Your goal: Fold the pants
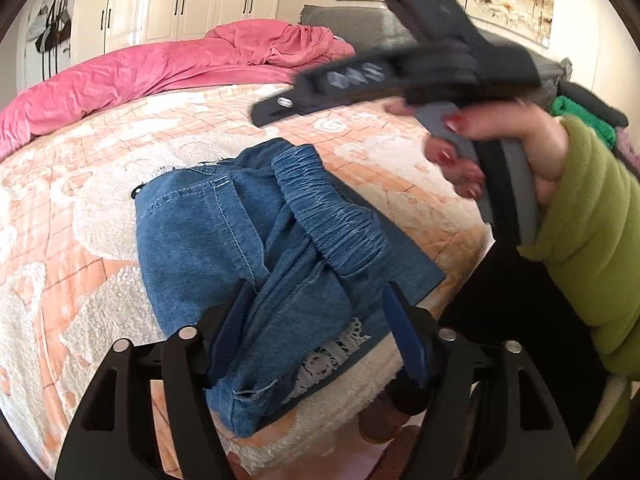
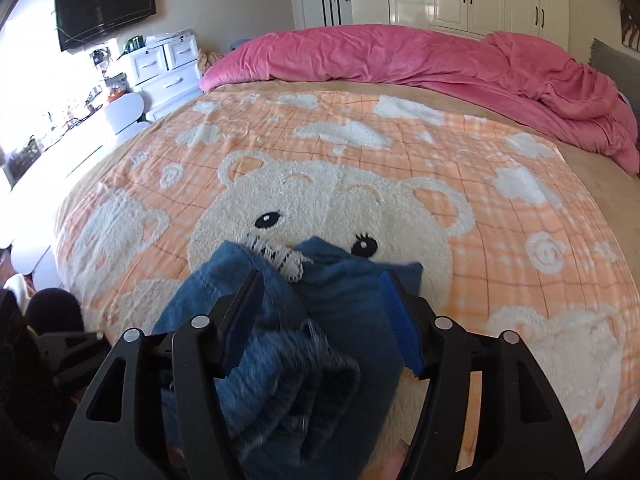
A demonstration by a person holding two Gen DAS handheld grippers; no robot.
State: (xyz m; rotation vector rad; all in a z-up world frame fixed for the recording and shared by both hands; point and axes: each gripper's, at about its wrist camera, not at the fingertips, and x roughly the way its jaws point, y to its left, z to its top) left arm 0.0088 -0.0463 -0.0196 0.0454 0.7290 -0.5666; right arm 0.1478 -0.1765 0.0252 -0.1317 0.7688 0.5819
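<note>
Small blue denim pants (image 1: 200, 232) lie folded in a bundle on the bear-patterned blanket (image 1: 80, 208), near the bed's front edge. The elastic waistband (image 1: 332, 216) lies on top and white lace trim (image 1: 332, 352) shows at the near hem. My left gripper (image 1: 320, 314) stands open astride the bundle's near end, with fabric between the fingers. In the right wrist view my right gripper (image 2: 322, 296) is also open, and the pants (image 2: 344, 304) bunch loosely between its fingers, blurred close to the camera. A hand (image 1: 520, 140) in a green sleeve holds the right gripper above the bed.
A crumpled pink duvet (image 2: 440, 60) lies along the far side of the bed. White wardrobes (image 1: 180, 4) line the wall behind it. A wall TV (image 2: 104, 4) and white drawers (image 2: 168, 64) stand to the left. The bed's edge (image 1: 460, 280) drops off beside the pants.
</note>
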